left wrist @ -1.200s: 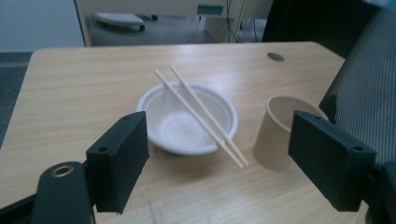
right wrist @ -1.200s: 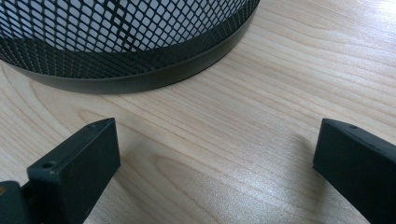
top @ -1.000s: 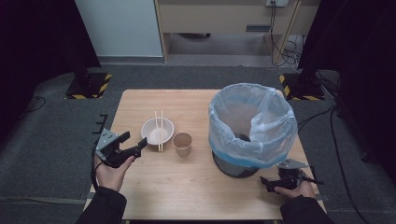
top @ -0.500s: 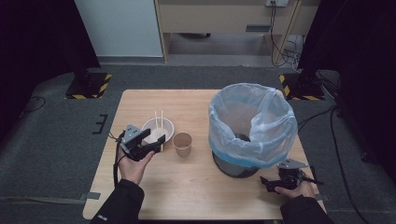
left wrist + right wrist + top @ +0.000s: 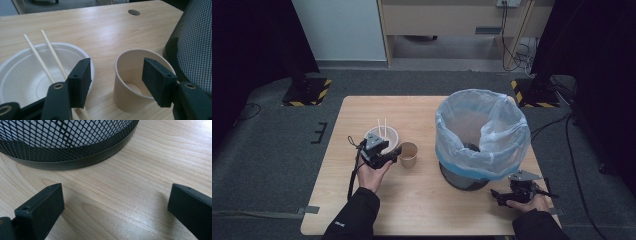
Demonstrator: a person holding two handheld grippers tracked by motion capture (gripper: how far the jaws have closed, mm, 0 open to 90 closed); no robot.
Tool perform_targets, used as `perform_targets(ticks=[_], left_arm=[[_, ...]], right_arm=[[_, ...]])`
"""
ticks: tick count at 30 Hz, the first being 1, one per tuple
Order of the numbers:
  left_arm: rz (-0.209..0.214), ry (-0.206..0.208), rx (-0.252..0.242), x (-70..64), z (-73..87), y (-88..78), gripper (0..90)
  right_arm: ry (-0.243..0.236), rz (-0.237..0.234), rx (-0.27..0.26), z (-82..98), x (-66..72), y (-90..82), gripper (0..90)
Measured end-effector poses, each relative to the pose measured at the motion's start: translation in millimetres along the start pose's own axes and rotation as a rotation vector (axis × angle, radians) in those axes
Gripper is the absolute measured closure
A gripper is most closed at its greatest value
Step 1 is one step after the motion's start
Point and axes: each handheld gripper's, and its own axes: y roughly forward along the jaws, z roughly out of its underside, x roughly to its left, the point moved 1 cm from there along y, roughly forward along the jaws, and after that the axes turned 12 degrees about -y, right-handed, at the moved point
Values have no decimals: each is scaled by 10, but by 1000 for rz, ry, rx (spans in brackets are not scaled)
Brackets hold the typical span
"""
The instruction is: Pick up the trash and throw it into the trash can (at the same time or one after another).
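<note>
A brown paper cup [image 5: 408, 155] stands upright beside a white bowl [image 5: 384, 135] that has two chopsticks [image 5: 381, 127] leaning in it. My left gripper [image 5: 396, 156] reaches in low from the left, over the bowl's near rim, with its tips at the cup. In the left gripper view the jaws have just been closing. One pad is over the bowl [image 5: 30, 72] rim and the other in front of the cup [image 5: 130, 82] right rim. The cup's left wall shows in the gap and neither pad presses on it. My right gripper [image 5: 498, 193] rests open on the table by the bin's foot.
A black mesh waste bin [image 5: 482, 135] lined with a pale blue bag stands at the table's right, its base [image 5: 62, 140] just beyond the right jaws and its mesh [image 5: 195, 42] close to the cup. The wooden table [image 5: 422, 110] has a cable hole [image 5: 134, 12] at its far side.
The left hand moved right, from the table's left edge to the bowl and cup, and sank lower. Its jaws stand narrower than before. The right hand stayed put.
</note>
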Motion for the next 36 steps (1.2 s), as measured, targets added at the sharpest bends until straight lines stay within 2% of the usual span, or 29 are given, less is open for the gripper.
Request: perform_targets(ticks=[4, 8, 18, 20, 27, 32, 36], left_arm=[[-7, 6, 35, -25, 32, 100, 441], [-20, -12, 79, -50, 79, 192, 487], [-28, -39, 135, -89, 111, 253, 761], [-21, -43, 137, -92, 110, 250, 812], [11, -41, 130, -104, 97, 203, 826], [39, -44, 96, -138, 37, 107, 826], [59, -43, 51, -178, -50, 6, 826]], right_arm=[[0, 0, 0, 0, 0, 0, 8], [0, 0, 0, 0, 0, 0, 9], [0, 0, 0, 0, 0, 0, 8], [0, 0, 0, 0, 0, 0, 8], [-1, -1, 0, 0, -1, 0, 8], [-1, -1, 0, 0, -1, 1, 8], [-1, -1, 0, 0, -1, 1, 9]])
